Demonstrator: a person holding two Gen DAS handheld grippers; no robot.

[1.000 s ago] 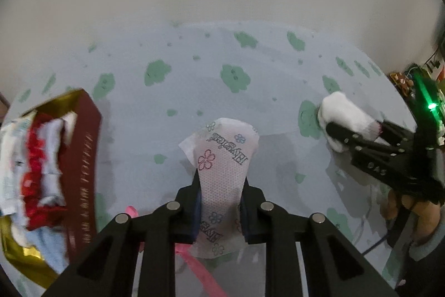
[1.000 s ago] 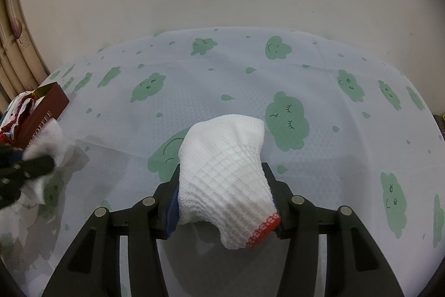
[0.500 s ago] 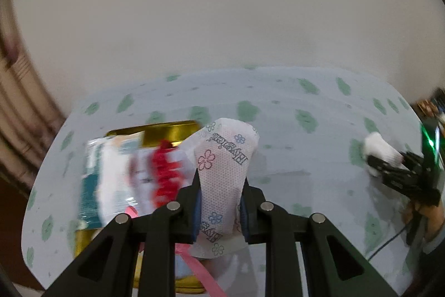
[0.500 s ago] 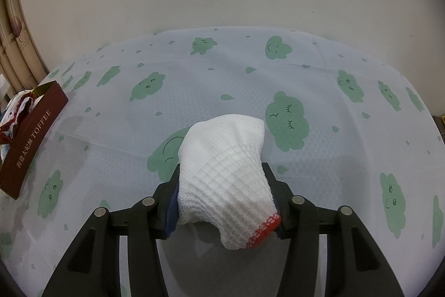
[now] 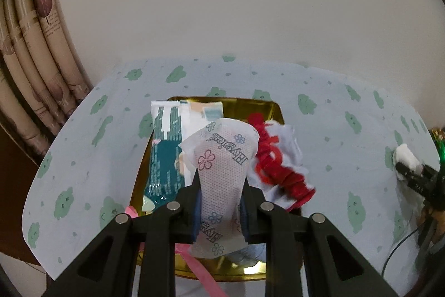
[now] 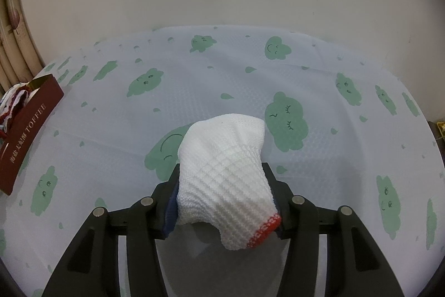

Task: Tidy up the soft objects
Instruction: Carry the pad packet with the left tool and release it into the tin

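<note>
Left gripper (image 5: 219,202) clamps a white sachet (image 5: 222,171) with flower print — its lettering not clearly legible — at frame centre, in front of the gold tin (image 5: 278,113). Right gripper (image 6: 222,194) pinches a white knit glove (image 6: 222,171), red-edged, lower centre; the maroon box (image 6: 25,135) at left reads "TOFFEE".

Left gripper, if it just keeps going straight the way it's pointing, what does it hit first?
Probably the pile in the gold tin. The left gripper, shut on the flowered packet, points over the teal packet and red ruffled cloth lying there. Its height above them is unclear.
</note>
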